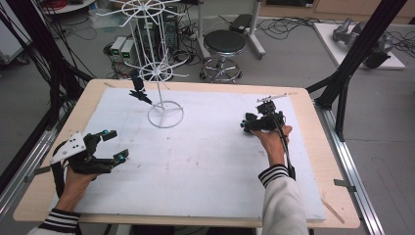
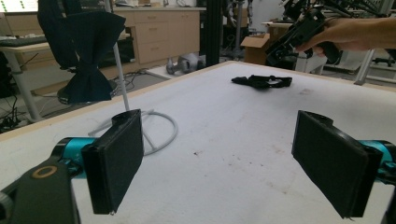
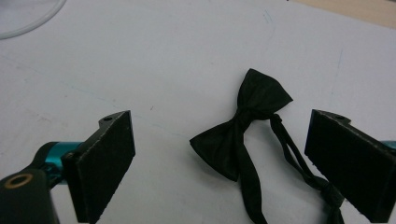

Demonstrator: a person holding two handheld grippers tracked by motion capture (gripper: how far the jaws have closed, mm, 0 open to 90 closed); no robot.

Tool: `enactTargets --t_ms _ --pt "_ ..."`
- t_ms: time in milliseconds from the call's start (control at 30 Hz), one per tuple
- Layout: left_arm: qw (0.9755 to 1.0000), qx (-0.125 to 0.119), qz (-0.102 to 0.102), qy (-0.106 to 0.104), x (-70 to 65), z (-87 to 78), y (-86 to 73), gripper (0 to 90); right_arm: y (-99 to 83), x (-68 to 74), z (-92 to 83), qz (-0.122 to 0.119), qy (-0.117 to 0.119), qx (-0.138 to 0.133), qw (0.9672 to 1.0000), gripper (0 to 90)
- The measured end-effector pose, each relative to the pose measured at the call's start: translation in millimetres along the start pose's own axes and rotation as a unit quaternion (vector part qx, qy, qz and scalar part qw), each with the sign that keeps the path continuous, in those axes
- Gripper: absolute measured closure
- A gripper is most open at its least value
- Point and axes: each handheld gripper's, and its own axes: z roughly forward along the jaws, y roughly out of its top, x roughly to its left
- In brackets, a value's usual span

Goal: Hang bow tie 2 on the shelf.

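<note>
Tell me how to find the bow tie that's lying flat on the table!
Look at the white table, on the far right side. The black bow tie lies flat under the right gripper. The other bow tie hangs on the white wire stand.

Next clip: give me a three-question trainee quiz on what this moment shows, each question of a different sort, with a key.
1. True or false: the right tongs are clamped on the black bow tie lying on the white mat.
2. Which item already hangs on the white wire rack? A) a second dark bow tie B) a glove C) a cap
3. Fill in: the left tongs stand ____, with nothing between their pads.

Key: 1 false, the pads are apart on either side of the tie, not touching it; 2 A; 3 open.
</note>
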Motion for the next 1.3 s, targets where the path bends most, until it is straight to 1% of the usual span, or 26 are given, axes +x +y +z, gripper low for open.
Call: enactTargets --t_ms 33,67,167,200,267,300,367,467,500,600,667,733,800,967,1000,1033,1100,1167,1233,1267,1300 --pt "1.0 0.0 -0.001 -0.001 -0.4 0.3 0.1 17.3 0.3 0.0 1.5 0.007 0.003 0.002 1.0 13.5" --pt "1.0 0.001 0.001 -0.002 -0.6 0.5 0.2 17.3 0.7 0.7 2.5 0.016 0.004 0.006 0.9998 15.3" --pt "1.0 -0.001 0.001 -0.003 -1.2 1.2 0.3 17.3 1.5 3.1 6.9 0.019 -0.006 0.011 0.9997 15.3" --pt "1.0 0.0 0.002 -0.003 -1.0 1.3 0.3 17.3 1.5 3.4 9.5 0.019 -0.005 0.015 0.9997 15.3" --pt "1.0 0.0 0.001 -0.004 -1.2 1.8 0.1 17.3 1.1 4.2 13.4 0.031 -0.006 0.022 0.9993 15.3" --pt "1.0 0.001 0.001 -0.004 -1.2 1.8 0.0 17.3 0.9 4.2 15.4 0.031 -0.007 0.024 0.9992 15.3" --pt "1.0 0.002 0.002 -0.004 -1.2 1.6 0.1 17.3 0.5 4.7 18.7 0.037 -0.018 0.029 0.9987 15.4" --pt "1.0 0.001 0.001 -0.004 -0.9 1.0 0.2 17.3 -0.4 4.1 22.6 0.047 -0.029 0.036 0.9978 17.1" --pt "1.0 0.001 0.001 -0.003 -0.9 0.9 0.2 17.3 -0.6 3.5 23.8 0.046 -0.032 0.038 0.9977 17.5" --pt "1.0 0.001 0.001 -0.004 -1.2 1.6 -0.1 17.3 -1.2 3.1 26.0 0.056 -0.031 0.045 0.9969 21.0" --pt "1.0 0.002 0.001 -0.005 -1.4 1.7 0.0 17.3 -1.5 3.1 28.2 0.055 -0.036 0.047 0.9967 21.3" --pt "1.0 0.002 0.001 -0.005 -1.4 1.6 0.0 17.3 -1.6 4.2 30.5 0.057 -0.041 0.058 0.9959 21.6" --pt "1.0 0.002 0.001 -0.004 -1.2 1.5 -0.1 17.3 -1.0 6.4 32.4 0.054 -0.042 0.063 0.9957 24.0" --pt "1.0 0.002 0.0 -0.004 -1.7 1.5 -0.3 17.3 2.0 12.4 37.6 0.044 -0.061 0.081 0.9938 25.9" --pt "1.0 0.002 0.0 -0.004 -1.7 1.5 -0.5 17.3 1.8 13.2 39.1 0.043 -0.068 0.087 0.9929 25.9" --pt "1.0 0.002 0.001 -0.005 -1.4 1.5 -0.6 17.3 1.4 13.1 40.4 0.04 -0.069 0.09 0.9927 26.2" --pt "1.0 0.001 -0.001 -0.004 -1.2 1.6 -0.8 17.3 0.9 13.4 42.5 0.045 -0.07 0.094 0.992 26.8" --pt "1.0 0.001 0.0 -0.006 -1.4 1.4 -0.5 17.3 0.4 13.4 44.3 0.042 -0.072 0.097 0.9918 27.2" --pt "1.0 0.0 0.0 -0.006 -1.8 1.1 -0.3 17.3 0.4 13.8 45.1 0.04 -0.079 0.1 0.991 30.2" --pt "1.0 0.001 0.0 -0.006 -1.8 0.9 -0.2 17.3 0.2 13.3 45.5 0.038 -0.077 0.104 0.9908 31.6" --pt "1.0 0.0 0.0 -0.007 -1.8 0.9 -0.2 17.3 0.0 12.8 46.3 0.039 -0.08 0.105 0.9905 31.6"
